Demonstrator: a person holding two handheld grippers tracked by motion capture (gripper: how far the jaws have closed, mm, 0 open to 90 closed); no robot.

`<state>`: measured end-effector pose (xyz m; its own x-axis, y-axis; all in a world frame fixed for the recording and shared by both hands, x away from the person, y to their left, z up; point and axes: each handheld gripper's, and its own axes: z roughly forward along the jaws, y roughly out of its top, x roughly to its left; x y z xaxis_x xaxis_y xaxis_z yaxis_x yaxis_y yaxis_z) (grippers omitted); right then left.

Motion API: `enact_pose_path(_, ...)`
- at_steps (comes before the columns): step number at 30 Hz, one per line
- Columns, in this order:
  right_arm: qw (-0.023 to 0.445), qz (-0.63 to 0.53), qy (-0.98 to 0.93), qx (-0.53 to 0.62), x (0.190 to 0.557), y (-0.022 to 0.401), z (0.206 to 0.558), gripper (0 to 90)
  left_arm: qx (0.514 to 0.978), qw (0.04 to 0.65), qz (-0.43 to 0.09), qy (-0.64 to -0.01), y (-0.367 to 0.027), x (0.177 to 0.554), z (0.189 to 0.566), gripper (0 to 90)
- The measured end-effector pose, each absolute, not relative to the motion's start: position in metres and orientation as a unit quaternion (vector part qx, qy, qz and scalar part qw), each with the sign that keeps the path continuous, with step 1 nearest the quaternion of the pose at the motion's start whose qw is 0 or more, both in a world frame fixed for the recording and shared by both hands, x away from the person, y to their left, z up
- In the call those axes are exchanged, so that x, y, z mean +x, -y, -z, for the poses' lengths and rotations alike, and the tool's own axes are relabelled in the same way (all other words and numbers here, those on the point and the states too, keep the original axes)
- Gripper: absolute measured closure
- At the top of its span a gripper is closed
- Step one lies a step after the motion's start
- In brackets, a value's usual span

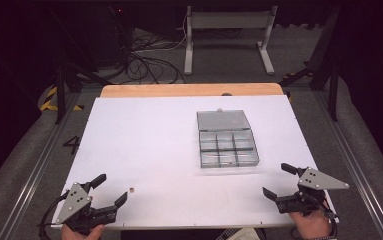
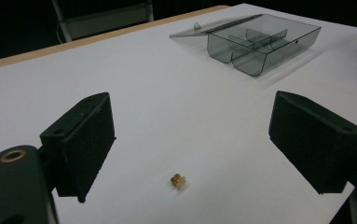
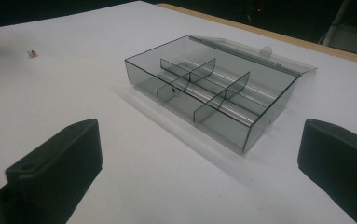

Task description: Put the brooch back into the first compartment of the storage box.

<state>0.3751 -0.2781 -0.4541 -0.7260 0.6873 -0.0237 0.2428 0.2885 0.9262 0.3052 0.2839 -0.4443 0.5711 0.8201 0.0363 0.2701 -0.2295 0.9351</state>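
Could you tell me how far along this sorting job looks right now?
Done: the clear box lies open, lid flat. In hand: nothing; left gripper and right gripper are open and empty. Left: the small brass part lies on the table, probably bound for a compartment.

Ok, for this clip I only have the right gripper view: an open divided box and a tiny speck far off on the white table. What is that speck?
Observer: A small brass-coloured part, clear in the left gripper view.
Reviewer: Is it held?
Observer: No. It lies loose on the table, between the left gripper's open fingers, touching neither.
Reviewer: And my gripper?
Observer: In the high view the right gripper is open by the near edge, to the right of the box.
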Motion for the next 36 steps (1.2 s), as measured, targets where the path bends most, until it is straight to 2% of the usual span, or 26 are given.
enact_pose_path(14,0.212,-0.516,-0.774,0.299,0.3756,0.2771,0.4551,0.8,0.734,0.498,-0.285,-0.365,-0.2848,0.3042,0.4433,14.3)
enact_pose_path(36,0.203,-0.515,-0.777,0.3,0.3774,0.2759,0.457,0.9,0.74,0.494,-0.266,-0.372,-0.2823,0.3118,0.4358,15.2)
